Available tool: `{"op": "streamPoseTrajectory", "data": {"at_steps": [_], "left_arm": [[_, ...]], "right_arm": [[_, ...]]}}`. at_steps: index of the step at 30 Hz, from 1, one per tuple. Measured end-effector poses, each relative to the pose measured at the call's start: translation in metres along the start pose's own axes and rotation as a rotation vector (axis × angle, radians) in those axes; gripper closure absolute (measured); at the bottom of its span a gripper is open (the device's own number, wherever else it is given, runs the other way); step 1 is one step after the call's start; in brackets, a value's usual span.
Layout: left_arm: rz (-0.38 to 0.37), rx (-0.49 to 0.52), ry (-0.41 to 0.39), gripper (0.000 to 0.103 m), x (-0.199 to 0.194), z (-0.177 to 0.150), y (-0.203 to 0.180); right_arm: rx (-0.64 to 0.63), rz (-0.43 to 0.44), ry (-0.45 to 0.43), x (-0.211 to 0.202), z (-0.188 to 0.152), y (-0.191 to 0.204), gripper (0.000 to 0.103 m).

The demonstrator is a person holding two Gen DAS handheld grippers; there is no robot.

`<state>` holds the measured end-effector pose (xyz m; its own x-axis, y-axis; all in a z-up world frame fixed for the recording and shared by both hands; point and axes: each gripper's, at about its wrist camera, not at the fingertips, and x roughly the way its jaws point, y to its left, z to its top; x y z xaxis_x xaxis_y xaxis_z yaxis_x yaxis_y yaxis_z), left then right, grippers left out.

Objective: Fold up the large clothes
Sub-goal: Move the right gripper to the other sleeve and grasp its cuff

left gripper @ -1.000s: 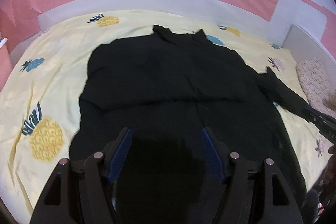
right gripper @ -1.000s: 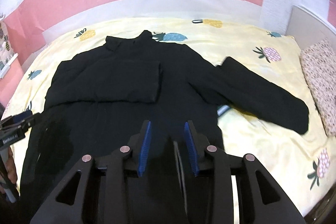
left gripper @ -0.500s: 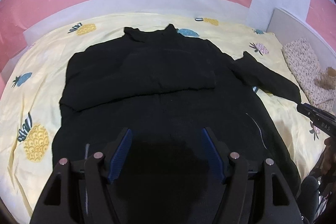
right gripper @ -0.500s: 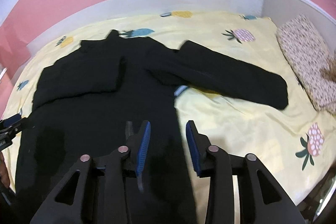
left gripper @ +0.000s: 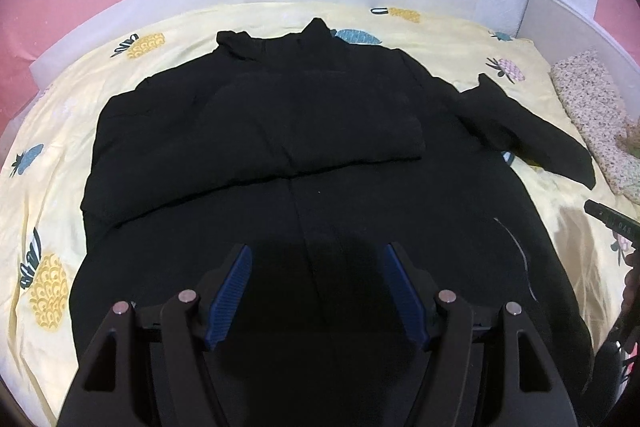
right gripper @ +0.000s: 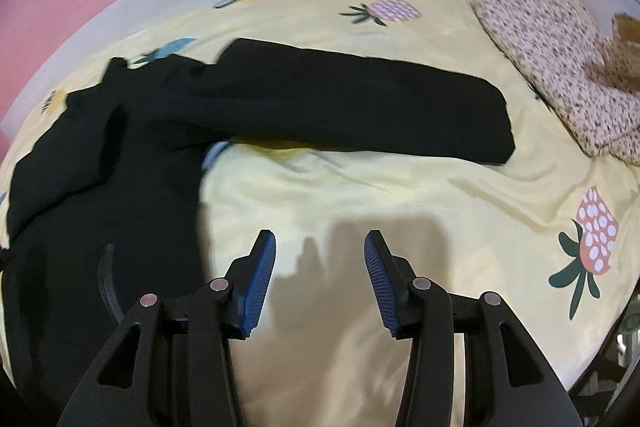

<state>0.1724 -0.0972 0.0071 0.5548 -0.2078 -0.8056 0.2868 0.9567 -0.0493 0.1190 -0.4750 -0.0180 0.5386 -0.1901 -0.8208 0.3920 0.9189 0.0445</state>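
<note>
One jacket (left gripper: 304, 131) beneath left gripper (left gripper: 316, 291)

We lose the black jacket's (left gripper: 320, 155) hem behind the left gripper (left gripper: 316, 291). Its folded sleeve (left gripper: 256, 139) hides the chest beneath. In the right wrist view, the collar (right gripper: 116, 67) is smeared by blur.

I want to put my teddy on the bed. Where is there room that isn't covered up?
Bare sheet lies below the stretched-out sleeve, between the black coat and the speckled pillow. A smaller strip shows left of the coat. The middle is all coat.
</note>
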Motion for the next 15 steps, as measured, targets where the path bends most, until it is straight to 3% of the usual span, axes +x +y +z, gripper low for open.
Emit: {"op": "streamPoseTrajectory", "data": {"at_steps": [5, 9, 15], "left_arm": [[0.005, 0.0, 0.01, 0.033, 0.014, 0.004, 0.005], [0.017, 0.006, 0.008, 0.033, 0.023, 0.007, 0.009], [0.045, -0.014, 0.005, 0.033, 0.033, 0.012, 0.023]], "right_arm": [[0.05, -0.015, 0.03, 0.025, 0.009, -0.028, 0.055], [0.095, -0.017, 0.044, 0.041, 0.017, -0.048, 0.048], [0.255, 0.05, 0.061, 0.065, 0.031, -0.09, 0.042]]}}
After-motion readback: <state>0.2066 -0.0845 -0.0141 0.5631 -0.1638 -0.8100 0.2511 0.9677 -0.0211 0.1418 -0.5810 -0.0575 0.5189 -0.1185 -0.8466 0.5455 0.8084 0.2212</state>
